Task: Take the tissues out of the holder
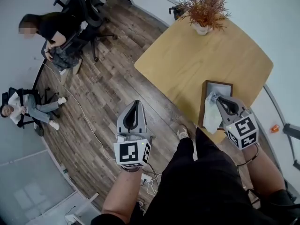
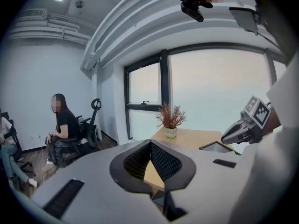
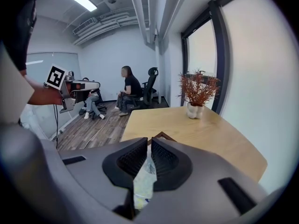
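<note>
**Tissues clamped in the right gripper, above the holder**

The tissues (image 1: 212, 115) are a pale, soft pack that hangs from the right gripper (image 1: 219, 100). In the right gripper view the pack (image 3: 142, 183) is pressed between the two dark ribbed jaws, which are closed on its upper part, and the rest of it hangs down below them. In the head view the pack lies over the left rim of the holder (image 1: 218, 84). I cannot tell if its lower end touches the holder or is free of it.

The holder is a dark-framed box that stands on the wooden table (image 1: 197, 64), near the table edge closest to the person. In the right gripper view one corner of it (image 3: 161, 136) shows just beyond the jaw tips.

The left gripper (image 1: 136, 104) is well apart from the table, over the wooden floor (image 1: 108, 88). Its jaw tips are together and nothing is between them.

A potted plant (image 1: 204, 11) with reddish branches stands at the far edge of the table. Far to the left, two persons (image 1: 51, 32) sit on office chairs, and a thin cable (image 1: 86, 121) runs across the floor.
</note>
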